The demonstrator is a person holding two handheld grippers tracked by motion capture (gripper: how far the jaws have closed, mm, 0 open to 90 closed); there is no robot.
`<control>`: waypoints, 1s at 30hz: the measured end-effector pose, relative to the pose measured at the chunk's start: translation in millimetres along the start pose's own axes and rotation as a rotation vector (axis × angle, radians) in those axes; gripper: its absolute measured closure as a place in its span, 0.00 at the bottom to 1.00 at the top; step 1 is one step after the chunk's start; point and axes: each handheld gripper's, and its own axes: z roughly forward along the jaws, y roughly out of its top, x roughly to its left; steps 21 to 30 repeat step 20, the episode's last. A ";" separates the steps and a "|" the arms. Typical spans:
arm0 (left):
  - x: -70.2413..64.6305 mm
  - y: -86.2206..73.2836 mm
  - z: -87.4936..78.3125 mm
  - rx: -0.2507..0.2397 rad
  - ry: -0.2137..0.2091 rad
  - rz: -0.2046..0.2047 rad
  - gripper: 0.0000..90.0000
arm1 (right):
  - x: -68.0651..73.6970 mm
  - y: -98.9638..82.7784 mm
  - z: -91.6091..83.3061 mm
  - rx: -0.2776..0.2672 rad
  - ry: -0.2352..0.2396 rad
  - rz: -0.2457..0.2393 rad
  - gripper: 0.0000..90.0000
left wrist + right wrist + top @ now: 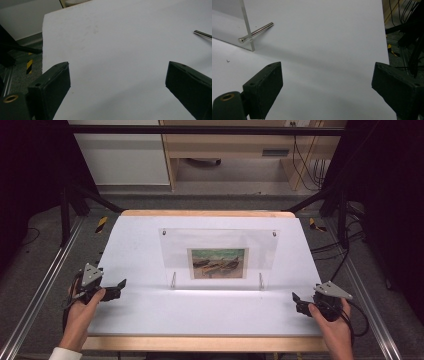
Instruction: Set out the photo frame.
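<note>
Acrylic, clear and stiff, made up the photo frame (218, 258) that stood at the centre of the high view, with my left gripper (116, 285) at lower left and my right gripper (297, 300) at lower right, both released and holding nothing. In the left gripper view a steel pin (203, 34) peeked in at the right edge. In the right gripper view the frame's edge (247, 25) rose at upper left; I judged it slippery and scratch-prone, best pinched at the side edges.

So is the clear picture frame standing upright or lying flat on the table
Upright. The clear picture frame stands on the white table, propped by metal pins at its base, its painting facing the person.
</note>
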 end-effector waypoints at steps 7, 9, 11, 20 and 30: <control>3.7 -6.5 1.8 -0.041 -0.010 -0.025 0.06 | 1.0 -3.0 2.9 0.014 -0.003 0.007 0.11; 4.3 -7.6 1.8 -0.040 -0.011 -0.028 0.06 | 1.2 -4.0 3.6 0.016 -0.004 0.005 0.11; 6.7 -10.5 1.0 -0.051 -0.003 -0.040 0.06 | 1.8 -5.1 4.0 0.019 -0.005 0.013 0.11; 10.7 -16.8 -1.0 -0.066 -0.003 -0.065 0.06 | 3.2 -5.9 3.8 0.020 -0.005 0.010 0.10; 10.7 -16.8 -1.0 -0.066 -0.003 -0.065 0.06 | 3.2 -5.9 3.8 0.020 -0.005 0.010 0.10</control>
